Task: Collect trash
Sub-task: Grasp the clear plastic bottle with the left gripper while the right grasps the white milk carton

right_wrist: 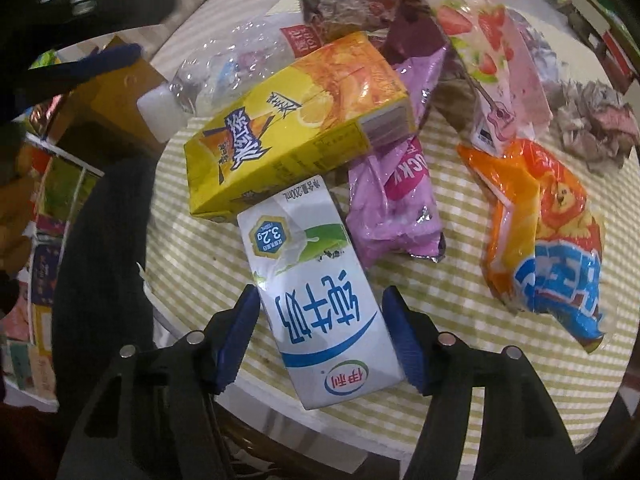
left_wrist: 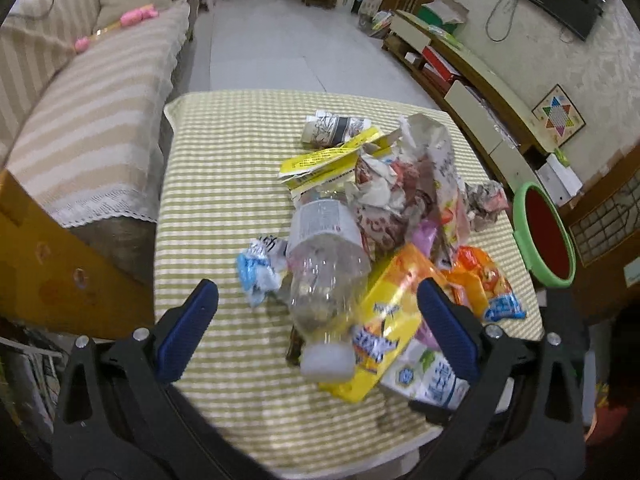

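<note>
A heap of trash lies on a green-checked table (left_wrist: 224, 168). My left gripper (left_wrist: 316, 288) hangs open over it, with a clear plastic bottle (left_wrist: 324, 280) and a yellow juice carton (left_wrist: 384, 320) below and between its fingers, untouched. In the right wrist view, my right gripper (right_wrist: 320, 294) has its blue pads against both sides of a white milk carton (right_wrist: 320, 300) lying at the table's near edge. The yellow juice carton (right_wrist: 296, 120), a pink wrapper (right_wrist: 392, 200) and an orange snack bag (right_wrist: 536, 216) lie just beyond it. The left gripper's blue pad (right_wrist: 112, 56) shows at the upper left.
A green bin (left_wrist: 520, 208) with a red inside stands on the floor right of the table. A striped sofa (left_wrist: 100, 120) runs along the left. A low cabinet (left_wrist: 472, 92) lines the right wall. Crumpled paper (left_wrist: 484, 196) and a yellow wrapper (left_wrist: 328, 156) lie farther back.
</note>
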Available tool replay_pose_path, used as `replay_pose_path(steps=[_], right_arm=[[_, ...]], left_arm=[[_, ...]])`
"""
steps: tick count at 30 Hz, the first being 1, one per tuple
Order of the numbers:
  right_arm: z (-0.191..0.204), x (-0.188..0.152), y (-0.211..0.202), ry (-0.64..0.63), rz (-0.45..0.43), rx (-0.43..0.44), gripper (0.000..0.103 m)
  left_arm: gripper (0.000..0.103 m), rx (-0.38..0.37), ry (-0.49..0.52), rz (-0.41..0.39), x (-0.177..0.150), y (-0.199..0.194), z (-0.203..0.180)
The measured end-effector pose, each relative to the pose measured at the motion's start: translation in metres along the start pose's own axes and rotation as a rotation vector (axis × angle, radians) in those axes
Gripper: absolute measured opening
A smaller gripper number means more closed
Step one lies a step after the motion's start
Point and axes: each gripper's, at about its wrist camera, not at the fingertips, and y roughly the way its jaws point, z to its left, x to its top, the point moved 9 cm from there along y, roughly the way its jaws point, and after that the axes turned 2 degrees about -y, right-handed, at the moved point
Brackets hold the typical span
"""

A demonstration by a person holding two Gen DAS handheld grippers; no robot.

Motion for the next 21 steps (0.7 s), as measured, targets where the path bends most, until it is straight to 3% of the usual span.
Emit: replay_pose_path(steps=[5, 21], right_arm=[[-0.003, -0.003, -0.004, 0.022, -0.012, 0.007, 0.062], [-0.003, -0.003, -0.006, 0.057, -0.014, 0.019, 0.063]], left_arm=[[0.083, -0.057, -0.047, 0.069, 0.009, 0.026, 0.000], [0.081, -0.059, -0.039, 0.172, 0.012, 0.060, -0.004]])
